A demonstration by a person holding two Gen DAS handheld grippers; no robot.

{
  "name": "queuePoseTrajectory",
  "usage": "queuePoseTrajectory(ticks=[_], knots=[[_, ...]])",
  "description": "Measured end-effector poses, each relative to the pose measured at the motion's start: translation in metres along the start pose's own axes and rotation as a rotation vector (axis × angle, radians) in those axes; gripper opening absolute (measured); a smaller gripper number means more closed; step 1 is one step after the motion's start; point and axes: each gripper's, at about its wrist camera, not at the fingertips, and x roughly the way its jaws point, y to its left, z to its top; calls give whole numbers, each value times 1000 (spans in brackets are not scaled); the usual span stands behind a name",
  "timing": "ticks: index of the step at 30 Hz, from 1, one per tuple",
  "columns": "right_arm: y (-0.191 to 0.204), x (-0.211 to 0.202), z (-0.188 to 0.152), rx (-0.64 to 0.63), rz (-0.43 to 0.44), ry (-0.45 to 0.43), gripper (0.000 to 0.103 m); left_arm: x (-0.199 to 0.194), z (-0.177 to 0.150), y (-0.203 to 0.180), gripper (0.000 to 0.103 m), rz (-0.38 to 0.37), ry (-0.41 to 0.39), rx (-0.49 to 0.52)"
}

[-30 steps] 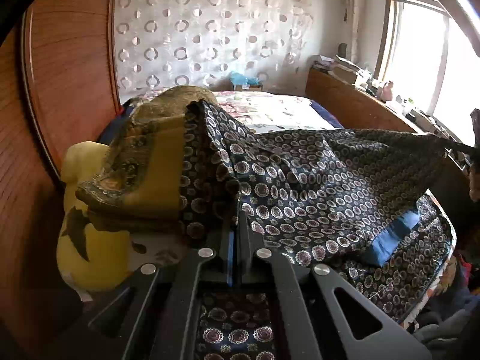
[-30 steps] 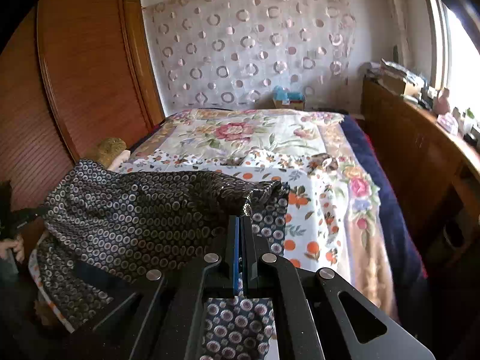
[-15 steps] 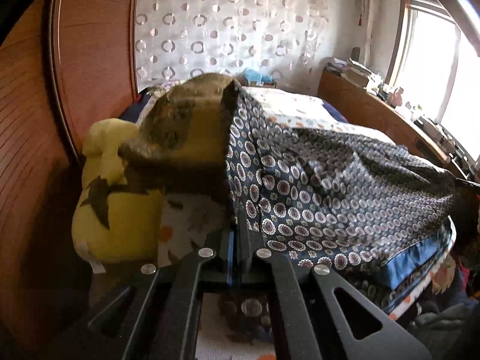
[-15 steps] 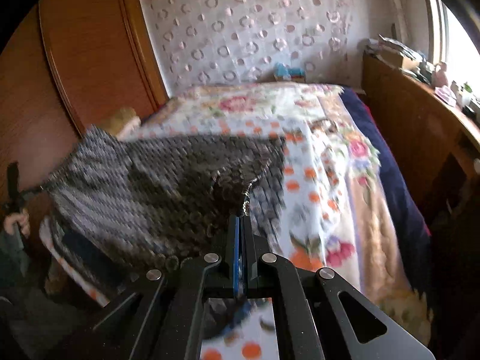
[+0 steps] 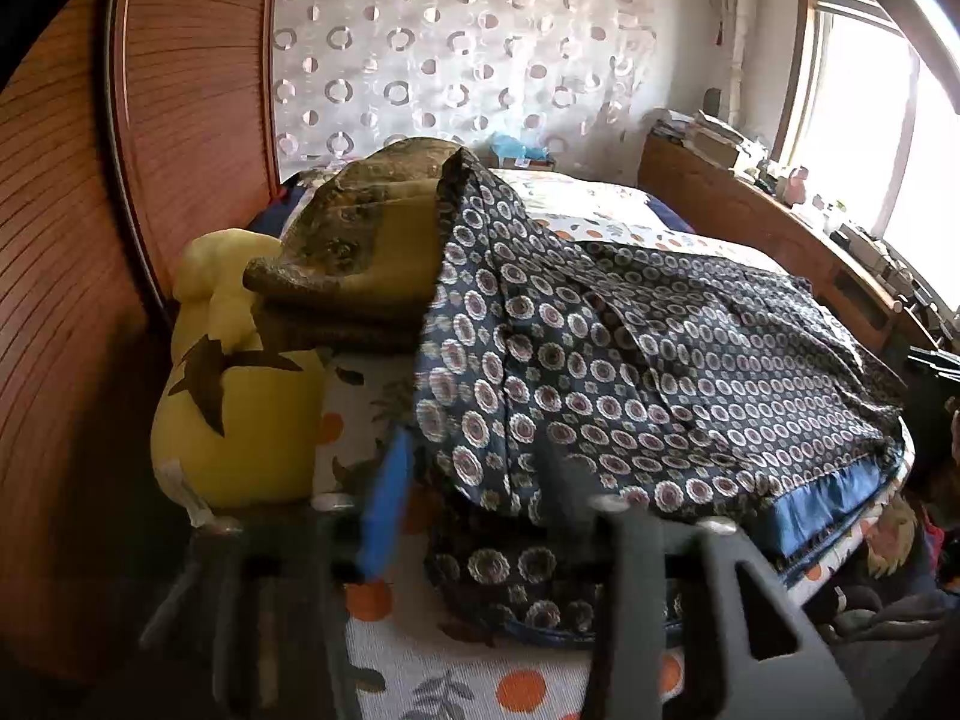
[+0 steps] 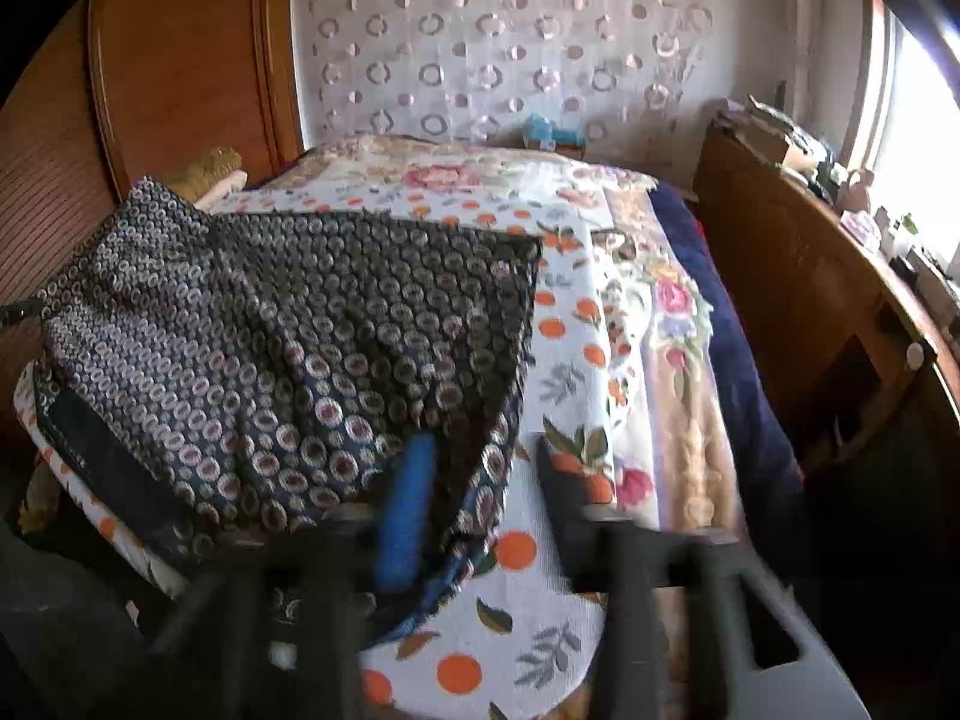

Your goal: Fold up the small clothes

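Both of your grippers have just been opening, and the dark patterned garment [image 5: 630, 360] now lies folded over on the bed [image 6: 576, 396], no longer pinched. The left gripper [image 5: 486, 498] has its fingers spread, with the near left corner of the garment lying between them; from the blur I cannot say whether a pad is brushing the cloth, but nothing clamps it. The right gripper [image 6: 486, 486] is spread too, and the garment's near right corner sits between its fingers, mostly against the blue-padded one [image 6: 408, 516], with bare bedspread under the other. Taking the garment as your landmark: its long axis runs side to side across the near end of the bed, from one gripper to the other, and its blue hem [image 5: 822, 504] lies along the near edge. The brown folded blanket [image 5: 366, 252] and the yellow plush toy [image 5: 240, 396] sit just beyond its left end, and that end rides up against the blanket instead of lying flat. The next fold probably has to shorten that long axis, so each hand is already at its own end; the left is the one nearer the raised, crowded part, and you should judge whether that end needs freeing first.
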Motion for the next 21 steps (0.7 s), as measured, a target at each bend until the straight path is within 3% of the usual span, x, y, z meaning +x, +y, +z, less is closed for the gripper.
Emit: queuePoseTrajectory(ticks=[6,13,21], knots=[[22,12,7,-3,13,-43,60,11,-13,-1,47,0,42,-25],[51,63,3,-24,71,-4,60,19,-24,-2,47,-7,73,-53],[62,106,-1,-71,41,34,60,12,-37,-10,47,-12,92,-19]])
